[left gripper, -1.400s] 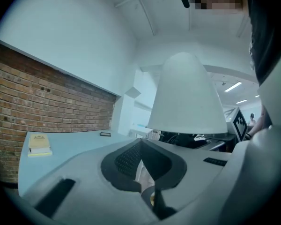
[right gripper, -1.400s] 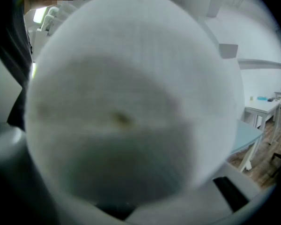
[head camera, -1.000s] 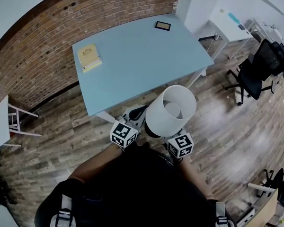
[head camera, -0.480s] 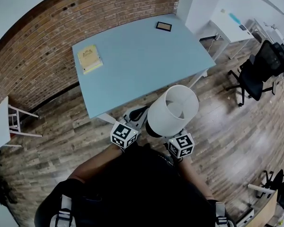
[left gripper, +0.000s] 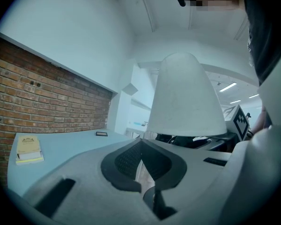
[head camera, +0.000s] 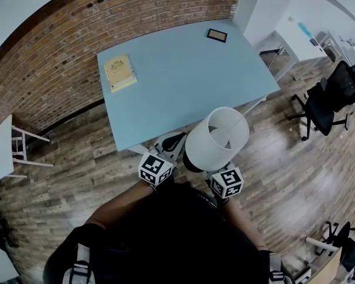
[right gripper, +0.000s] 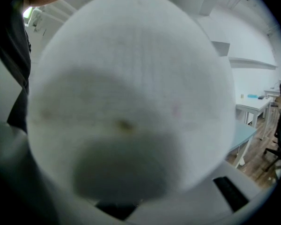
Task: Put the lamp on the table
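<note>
A lamp with a white drum shade (head camera: 217,138) hangs upright over the wood floor, just off the near edge of the light blue table (head camera: 183,76). My right gripper (head camera: 220,173) is below and behind the shade, and its jaws stand wide round the lamp. In the right gripper view the shade (right gripper: 131,93) fills nearly the whole picture and hides the pads. My left gripper (head camera: 173,141) is to the left of the lamp, with its pads (left gripper: 131,158) together and nothing between them. The shade (left gripper: 187,97) rises ahead of it to the right.
A yellow book (head camera: 119,71) lies on the table's far left, and a small dark frame (head camera: 216,35) at its far right corner. A brick wall runs behind. A white stool (head camera: 0,149) stands to the left, with a white desk (head camera: 296,34) and a black office chair (head camera: 334,96) to the right.
Both grippers and the lamp have moved together toward the table, keeping their places relative to each other. The table's near edge now sits closer to the shade.
</note>
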`<control>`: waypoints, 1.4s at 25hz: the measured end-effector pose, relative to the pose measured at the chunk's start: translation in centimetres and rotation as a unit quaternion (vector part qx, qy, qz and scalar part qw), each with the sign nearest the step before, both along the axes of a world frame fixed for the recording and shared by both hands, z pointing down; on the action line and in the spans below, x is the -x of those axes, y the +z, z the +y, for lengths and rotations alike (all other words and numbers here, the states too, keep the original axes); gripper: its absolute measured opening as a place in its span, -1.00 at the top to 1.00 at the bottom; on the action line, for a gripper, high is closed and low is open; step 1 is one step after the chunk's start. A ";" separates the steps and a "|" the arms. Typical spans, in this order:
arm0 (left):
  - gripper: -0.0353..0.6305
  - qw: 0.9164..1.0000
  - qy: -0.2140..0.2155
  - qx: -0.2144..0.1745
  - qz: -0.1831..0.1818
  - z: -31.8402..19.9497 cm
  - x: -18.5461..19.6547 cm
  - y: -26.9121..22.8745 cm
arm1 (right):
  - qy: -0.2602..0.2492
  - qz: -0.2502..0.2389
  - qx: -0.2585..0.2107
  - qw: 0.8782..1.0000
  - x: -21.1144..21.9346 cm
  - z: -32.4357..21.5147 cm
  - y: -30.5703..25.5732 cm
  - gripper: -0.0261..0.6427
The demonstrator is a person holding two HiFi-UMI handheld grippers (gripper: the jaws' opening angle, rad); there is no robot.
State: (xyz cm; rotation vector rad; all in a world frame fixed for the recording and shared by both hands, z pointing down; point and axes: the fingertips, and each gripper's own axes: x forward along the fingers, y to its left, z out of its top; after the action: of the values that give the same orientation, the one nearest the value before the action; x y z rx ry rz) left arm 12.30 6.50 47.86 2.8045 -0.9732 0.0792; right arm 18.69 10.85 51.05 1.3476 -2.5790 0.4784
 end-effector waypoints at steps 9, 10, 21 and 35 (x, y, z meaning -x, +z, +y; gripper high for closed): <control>0.87 1.000 0.009 -0.004 0.005 -8.2 4.2 0.2 | 0.003 0.007 -0.001 1.000 4.2 -8.1 0.5 0.59; 0.87 1.000 0.011 -0.004 0.006 -9.4 4.8 0.1 | 0.005 0.008 -0.003 1.000 4.8 -9.3 0.4 0.59; 0.87 1.000 0.014 -0.016 0.005 -19.0 13.0 -2.4 | -0.003 0.001 -0.023 1.000 13.4 -19.2 -2.4 0.59; 0.87 1.000 -0.020 -0.007 0.017 -23.1 19.3 -2.0 | -0.032 0.011 -0.011 0.999 18.7 -24.3 -2.2 0.59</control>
State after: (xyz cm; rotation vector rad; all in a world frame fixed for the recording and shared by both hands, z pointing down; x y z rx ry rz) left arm -6.96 -16.55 45.85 2.7884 -1.0264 0.0190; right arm -0.02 -13.43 48.88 1.2671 -2.6082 0.4227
